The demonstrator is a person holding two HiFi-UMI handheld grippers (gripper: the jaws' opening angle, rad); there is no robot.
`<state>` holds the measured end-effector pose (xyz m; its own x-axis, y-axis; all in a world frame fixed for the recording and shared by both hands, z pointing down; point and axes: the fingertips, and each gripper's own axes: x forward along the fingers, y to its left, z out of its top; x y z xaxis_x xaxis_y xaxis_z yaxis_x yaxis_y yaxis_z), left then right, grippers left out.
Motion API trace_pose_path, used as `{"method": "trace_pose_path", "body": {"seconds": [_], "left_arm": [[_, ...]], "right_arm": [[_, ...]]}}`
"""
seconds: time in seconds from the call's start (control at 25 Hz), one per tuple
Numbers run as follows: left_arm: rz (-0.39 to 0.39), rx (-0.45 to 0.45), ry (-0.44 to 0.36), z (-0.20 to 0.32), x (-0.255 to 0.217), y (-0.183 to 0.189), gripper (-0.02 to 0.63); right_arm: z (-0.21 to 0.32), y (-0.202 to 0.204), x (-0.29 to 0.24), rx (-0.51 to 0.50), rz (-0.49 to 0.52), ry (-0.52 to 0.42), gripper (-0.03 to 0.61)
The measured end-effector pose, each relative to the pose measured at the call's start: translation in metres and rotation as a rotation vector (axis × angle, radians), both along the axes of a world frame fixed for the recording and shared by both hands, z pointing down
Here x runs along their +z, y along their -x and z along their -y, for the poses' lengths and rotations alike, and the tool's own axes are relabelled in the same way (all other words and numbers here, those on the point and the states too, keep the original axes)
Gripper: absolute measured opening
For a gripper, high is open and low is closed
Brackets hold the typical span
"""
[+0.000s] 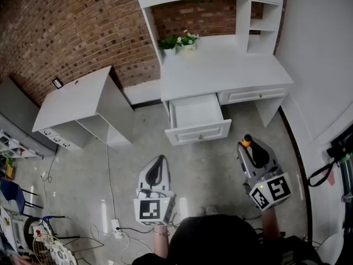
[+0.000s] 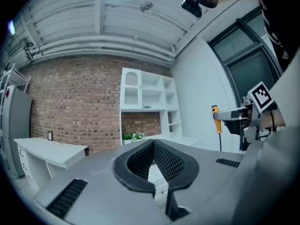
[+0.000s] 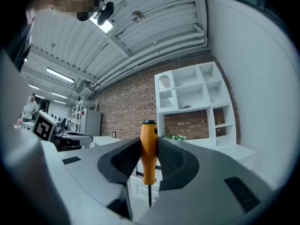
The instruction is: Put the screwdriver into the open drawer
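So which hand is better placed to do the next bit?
Right. The right gripper has the screwdriver clamped upright in its jaws, facing the open drawer; the left gripper is shut on nothing.

- Head view is bright and evenly lit with only soft shadows. The white desk (image 1: 220, 70) is nearly blown out, and the floor (image 1: 110, 164) has pale glare streaks.
- Heavy fisheye bends the brick wall (image 1: 83, 26) outward.
- Both gripper views go dark at the corners, and the ceiling lights (image 3: 105, 25) flare pure white.
- Left gripper view looks soft and bluish.
- Right gripper view is crisper, and the screwdriver (image 3: 148, 149) is reasonably sharp.
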<state>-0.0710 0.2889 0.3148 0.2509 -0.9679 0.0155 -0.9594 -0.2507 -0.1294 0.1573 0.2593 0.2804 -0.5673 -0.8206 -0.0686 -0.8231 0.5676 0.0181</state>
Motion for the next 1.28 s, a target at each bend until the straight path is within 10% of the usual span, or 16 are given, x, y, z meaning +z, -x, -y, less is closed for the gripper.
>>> {"method": "trace_pose_path", "body": {"seconds": [1.28], "left_arm": [[-0.014, -0.043, 0.072, 0.041, 0.028, -0.013, 0.008]], "right_arm": [[0.056, -0.011, 0.013, -0.043, 0.032, 0.014, 0.115]]}}
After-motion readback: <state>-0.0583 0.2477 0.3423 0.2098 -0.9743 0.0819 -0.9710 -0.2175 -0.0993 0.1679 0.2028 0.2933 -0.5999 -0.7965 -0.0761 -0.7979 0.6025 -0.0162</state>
